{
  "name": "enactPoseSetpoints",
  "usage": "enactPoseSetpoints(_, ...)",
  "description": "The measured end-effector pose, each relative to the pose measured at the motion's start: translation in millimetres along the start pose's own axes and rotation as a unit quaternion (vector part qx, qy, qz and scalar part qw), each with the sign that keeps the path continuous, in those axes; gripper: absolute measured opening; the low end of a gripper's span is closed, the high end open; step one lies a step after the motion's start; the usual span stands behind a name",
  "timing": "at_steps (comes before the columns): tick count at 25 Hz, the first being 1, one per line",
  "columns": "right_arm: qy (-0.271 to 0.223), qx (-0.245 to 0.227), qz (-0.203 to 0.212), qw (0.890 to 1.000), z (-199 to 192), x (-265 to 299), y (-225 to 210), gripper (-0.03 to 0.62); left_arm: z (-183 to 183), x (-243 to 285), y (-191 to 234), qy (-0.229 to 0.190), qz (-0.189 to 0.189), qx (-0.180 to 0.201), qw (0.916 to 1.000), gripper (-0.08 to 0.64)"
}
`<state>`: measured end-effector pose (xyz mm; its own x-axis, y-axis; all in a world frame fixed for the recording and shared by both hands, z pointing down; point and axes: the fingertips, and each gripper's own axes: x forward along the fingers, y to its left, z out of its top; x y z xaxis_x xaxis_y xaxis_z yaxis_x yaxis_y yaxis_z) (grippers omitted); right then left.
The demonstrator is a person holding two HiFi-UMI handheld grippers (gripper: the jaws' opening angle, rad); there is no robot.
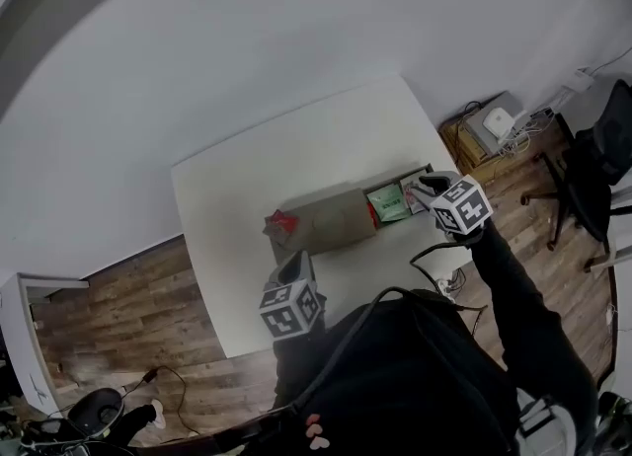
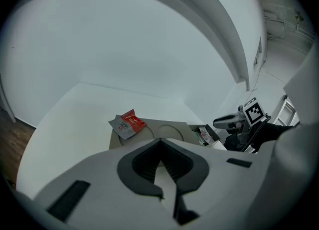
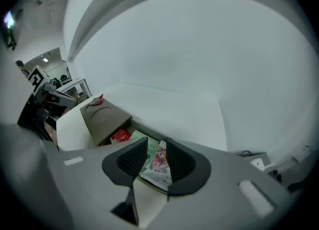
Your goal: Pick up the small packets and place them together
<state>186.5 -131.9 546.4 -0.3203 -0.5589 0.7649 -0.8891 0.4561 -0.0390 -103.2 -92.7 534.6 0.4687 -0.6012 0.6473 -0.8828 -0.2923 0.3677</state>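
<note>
**A:** So where are the packets at?

**B:** All at the cardboard box (image 1: 331, 222), which lies across the middle of the white surface (image 1: 247, 178) with its open end near the right edge. One red packet (image 1: 281, 221) sits on the box's closed lid, at the end toward the left edge. The open part holds three more: a second red packet (image 3: 119, 136) right by the lid's edge, a green packet (image 3: 137, 135) beside it, and a pink and white packet (image 3: 160, 162) closest to the right edge.

**A:** And the claws?

**B:** The right claw (image 3: 156, 140) hangs over the open end with its jaws apart. You can see the pink and white packet through the gap, but it looks like it's just lying in the box, not pinched. The left claw (image 2: 159, 142) is at the near edge of the surface, jaws together with nothing in them, pointing at the lid and the red packet on it.
</note>
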Motion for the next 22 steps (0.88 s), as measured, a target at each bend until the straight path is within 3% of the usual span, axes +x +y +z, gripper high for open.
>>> enactPoseSetpoints(6,0.081,0.026,-0.027,0.996,-16,27,-5,0.107,5,2,2,-0.003,0.003,-0.001,1.0000,-0.002)
enactPoseSetpoints(15,0.135,0.051,-0.094,0.985,-20,58,-12,0.132,5,3,16,-0.002,0.013,-0.013,0.9998,-0.001)
enactPoseSetpoints(22,0.167,0.064,-0.122,0.976,-30,75,-14,0.132,5,7,18,0.002,0.012,-0.014,0.9998,-0.002)
